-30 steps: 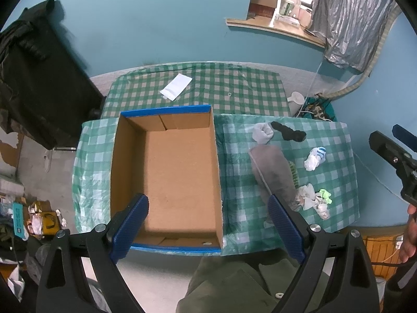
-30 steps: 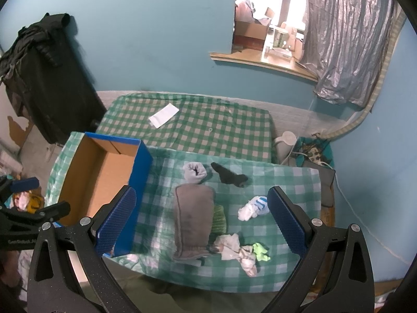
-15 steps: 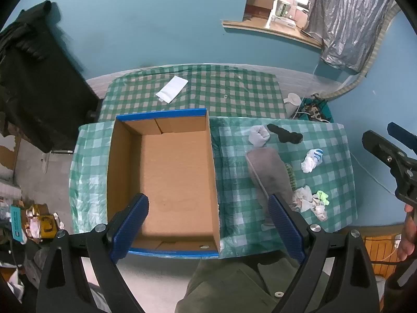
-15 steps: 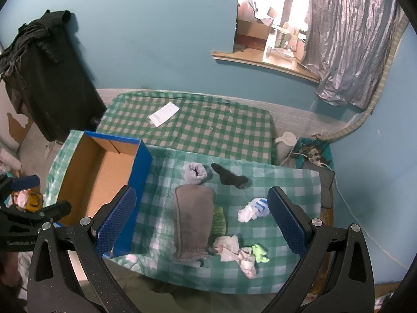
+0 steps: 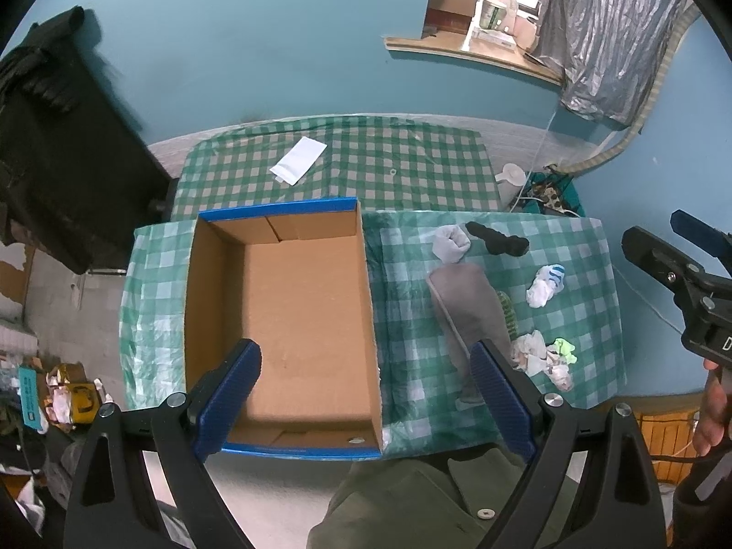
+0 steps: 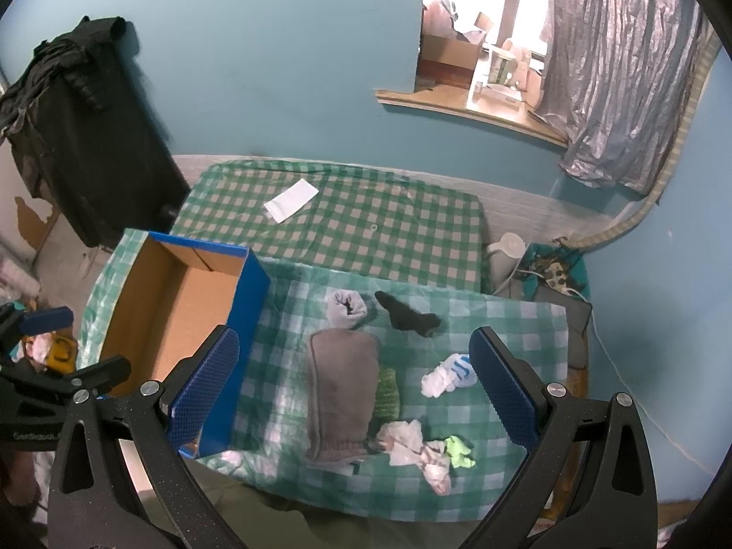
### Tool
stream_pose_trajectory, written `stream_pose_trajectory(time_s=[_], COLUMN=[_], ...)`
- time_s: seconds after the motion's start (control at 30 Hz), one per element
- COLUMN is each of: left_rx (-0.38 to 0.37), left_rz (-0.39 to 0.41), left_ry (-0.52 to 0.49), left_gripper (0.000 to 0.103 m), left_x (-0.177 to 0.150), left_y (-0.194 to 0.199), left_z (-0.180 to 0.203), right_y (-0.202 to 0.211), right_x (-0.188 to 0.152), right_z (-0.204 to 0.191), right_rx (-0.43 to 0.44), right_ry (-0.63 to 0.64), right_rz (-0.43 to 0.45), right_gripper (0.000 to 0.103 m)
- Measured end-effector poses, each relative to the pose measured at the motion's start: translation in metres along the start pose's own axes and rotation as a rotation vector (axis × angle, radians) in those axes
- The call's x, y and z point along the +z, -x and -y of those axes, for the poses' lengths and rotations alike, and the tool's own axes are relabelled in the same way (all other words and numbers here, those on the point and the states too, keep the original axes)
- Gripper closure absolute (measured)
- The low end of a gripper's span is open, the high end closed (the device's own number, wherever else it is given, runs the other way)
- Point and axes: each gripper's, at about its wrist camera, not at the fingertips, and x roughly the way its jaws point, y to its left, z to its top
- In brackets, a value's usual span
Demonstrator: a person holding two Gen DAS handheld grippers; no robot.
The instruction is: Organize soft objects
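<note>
Cardboard box (image 5: pixel 293 311): open-topped, blue-edged, bare inside, sat on the checked table (image 5: pixel 402 174). Soft items lay at the box's 3 o'clock: grey cloth (image 6: pixel 341 389) flat; green cloth (image 6: pixel 388 389) touching its 3 o'clock edge; grey sock (image 6: pixel 347 309) and black sock (image 6: pixel 407 315) at 12; striped sock (image 6: pixel 446 374) at 3; crumpled rags (image 6: pixel 414 448) at 5. Left gripper (image 5: pixel 363 393): raised over the box's near end, jaws spread, holding nothing. Right gripper (image 6: pixel 352 384): raised over the cloths, jaws spread, holding nothing.

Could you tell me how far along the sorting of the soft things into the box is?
Nothing looks done: the box is empty. Nothing in hand: left gripper and right gripper are open. Left: grey cloth, black sock and the other pieces on the table.
</note>
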Motion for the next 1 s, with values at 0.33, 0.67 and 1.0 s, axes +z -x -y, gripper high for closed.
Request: stream_pose_trajectory(time_s=[0.33,0.67,1.0], left_rx=[0.007,0.008,0.000], left_rz=[-0.009,-0.021,-0.042], left_ry=[0.016,0.023,0.019], left_gripper=[0.009,0.009,0.009], left_x=[0.002,0.001,0.003], left_y=[-0.001,-0.004,-0.012], left_z=[0.001,0.004,0.016], right_y=[0.001,-0.001,-0.006], right_x=[0.008,0.010,0.008], right_z=[0.002,0.001,0.011], right_rx=[0.015,0.016,0.012], right_ry=[0.019,0.023,0.005], right_rz=[-0.009,-0.012,-0.019], right_gripper=[0.003,0.003,0.003])
